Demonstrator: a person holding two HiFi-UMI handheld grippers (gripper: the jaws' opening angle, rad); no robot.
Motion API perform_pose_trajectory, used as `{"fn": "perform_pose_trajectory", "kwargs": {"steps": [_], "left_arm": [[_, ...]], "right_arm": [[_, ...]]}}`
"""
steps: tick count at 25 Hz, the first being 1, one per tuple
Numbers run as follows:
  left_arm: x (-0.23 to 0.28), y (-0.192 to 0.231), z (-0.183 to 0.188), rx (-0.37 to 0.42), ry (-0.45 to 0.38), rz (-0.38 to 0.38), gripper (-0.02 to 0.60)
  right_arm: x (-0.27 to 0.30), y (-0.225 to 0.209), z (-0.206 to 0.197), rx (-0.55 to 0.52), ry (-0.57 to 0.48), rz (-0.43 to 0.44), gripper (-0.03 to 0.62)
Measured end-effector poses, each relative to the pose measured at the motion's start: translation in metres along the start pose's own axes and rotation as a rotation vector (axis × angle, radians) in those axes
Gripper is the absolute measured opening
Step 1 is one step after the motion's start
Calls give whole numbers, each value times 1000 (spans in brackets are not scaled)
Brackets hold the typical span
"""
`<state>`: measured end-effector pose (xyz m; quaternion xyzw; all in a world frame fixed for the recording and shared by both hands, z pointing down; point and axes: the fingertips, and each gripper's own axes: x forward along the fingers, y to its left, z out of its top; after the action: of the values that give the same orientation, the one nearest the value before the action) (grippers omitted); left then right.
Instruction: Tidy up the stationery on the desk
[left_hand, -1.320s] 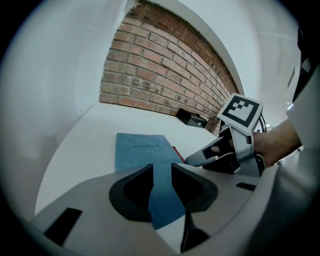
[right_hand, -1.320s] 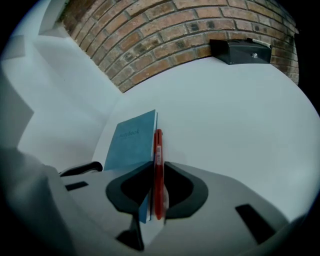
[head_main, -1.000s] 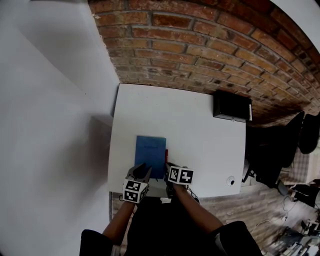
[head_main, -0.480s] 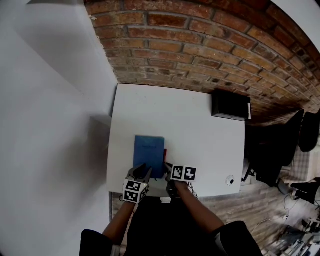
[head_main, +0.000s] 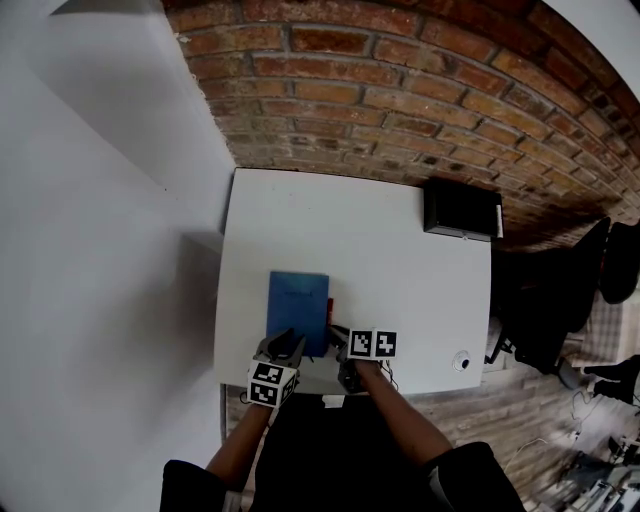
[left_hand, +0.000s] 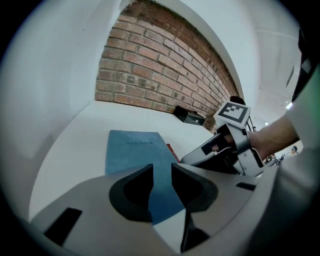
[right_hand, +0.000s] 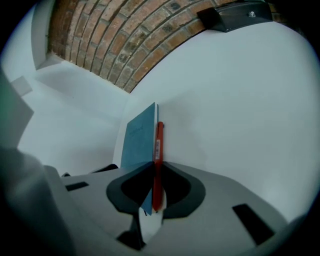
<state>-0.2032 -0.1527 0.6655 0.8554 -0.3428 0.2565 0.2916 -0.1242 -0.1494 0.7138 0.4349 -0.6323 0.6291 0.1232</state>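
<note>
White worktop (head_main: 400, 260) fills the middle of the head view, with a brick wall behind it.

At the left, near the front edge of the worktop, is the left hand-held gripper (left_hand: 162, 175). Its jaws stand apart and nothing is in them. It hangs over the near end of the blue notebook (head_main: 298, 310). From this gripper, the rest of the notebook lies toward 12 o'clock.

The notebook lies flat on the worktop. Its long side runs from 6 o'clock to 12 o'clock, going away from the person.

Just at 3 o'clock from the notebook lies the red pen (right_hand: 158, 150). It sits right along the notebook's right edge, so close that they seem to touch. Its long side also runs from 6 to 12 o'clock, the same way as the notebook. I cannot tell which end is the writing tip.

Next comes the right hand-held gripper (right_hand: 155, 192). It is the nearer one to the pen. Its jaws are clenched on the near end of the pen, and the rest of the pen sticks out toward 12 o'clock. The notebook's near corner is just beside the left jaw.

I think the next move is lifting the pen, and the gripper should pull it clear without dragging the notebook.

Far off at about 2 o'clock, well apart from all this, a black box (head_main: 462, 210) sits by the wall.
</note>
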Motion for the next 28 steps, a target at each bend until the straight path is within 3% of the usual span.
{"fn": "perform_pose_trajectory", "kwargs": {"steps": [4, 9, 13, 20, 23, 28], "left_arm": [[0, -2, -3, -4, 1, 0, 123], [3, -9, -1, 15, 5, -13, 123], [1, -15, 8, 39, -13, -22, 123], [1, -35, 17, 90, -40, -42, 98], [-3, -41, 23, 108, -58, -15, 44], [-18, -53, 36, 118, -121, 21, 21]], "right_arm": [[-1, 1, -1, -25, 3, -1, 61], [-11, 2, 6, 25, -70, 33, 61], [-25, -2, 5, 1, -116, 6, 60], [-68, -13, 11, -225, -233, -193, 21], [-89, -8, 17, -346, -305, -257, 21], [-122, 7, 17, -533, -386, -323, 21]]}}
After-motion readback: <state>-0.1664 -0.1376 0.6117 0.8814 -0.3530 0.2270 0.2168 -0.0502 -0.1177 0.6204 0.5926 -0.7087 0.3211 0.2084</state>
